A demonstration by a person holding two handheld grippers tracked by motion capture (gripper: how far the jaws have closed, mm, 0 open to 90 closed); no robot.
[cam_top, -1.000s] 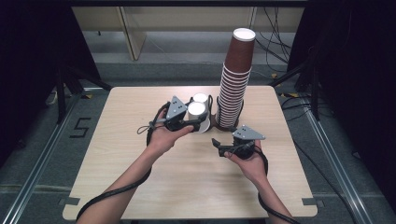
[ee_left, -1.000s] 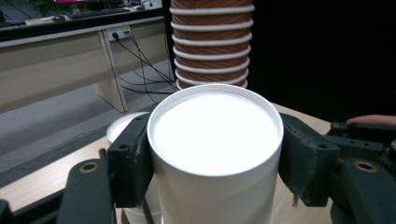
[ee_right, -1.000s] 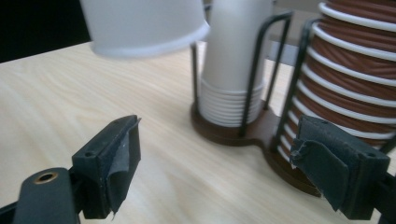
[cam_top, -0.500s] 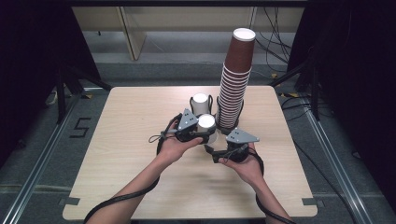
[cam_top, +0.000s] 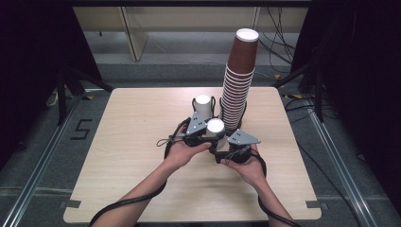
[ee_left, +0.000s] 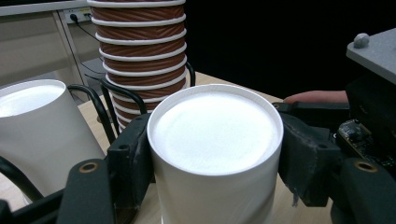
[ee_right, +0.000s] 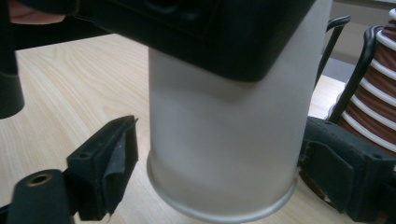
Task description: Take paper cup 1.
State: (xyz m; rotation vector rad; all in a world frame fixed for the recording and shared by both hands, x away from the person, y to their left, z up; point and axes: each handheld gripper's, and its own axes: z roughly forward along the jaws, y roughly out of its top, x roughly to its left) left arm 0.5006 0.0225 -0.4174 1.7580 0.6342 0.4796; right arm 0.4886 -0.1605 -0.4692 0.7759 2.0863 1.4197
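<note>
An upturned white cup [cam_top: 215, 126] stands in the middle of the table, closed end up, and my left gripper [cam_top: 213, 137] is shut on it near the top. In the left gripper view both pads [ee_left: 133, 154] press the white cup [ee_left: 215, 135]. My right gripper [cam_top: 218, 152] reaches in from the right at the cup's lower part. Its jaws have just been closing around the white cup [ee_right: 224, 140]. The left pad [ee_right: 109, 158] still stands a little off the wall, and the right gripper [ee_right: 219, 182] straddles the rim.
A second white cup [cam_top: 203, 105] sits in a black wire holder just behind. A tall stack of brown ribbed cups [cam_top: 239, 80] rises in another wire holder at the right rear. The wooden table [cam_top: 123, 142] ends at dark floor on all sides.
My left hand has carried the white cup from beside the second white cup toward me and down, to the right gripper's jaws. The right hand has hardly moved.
</note>
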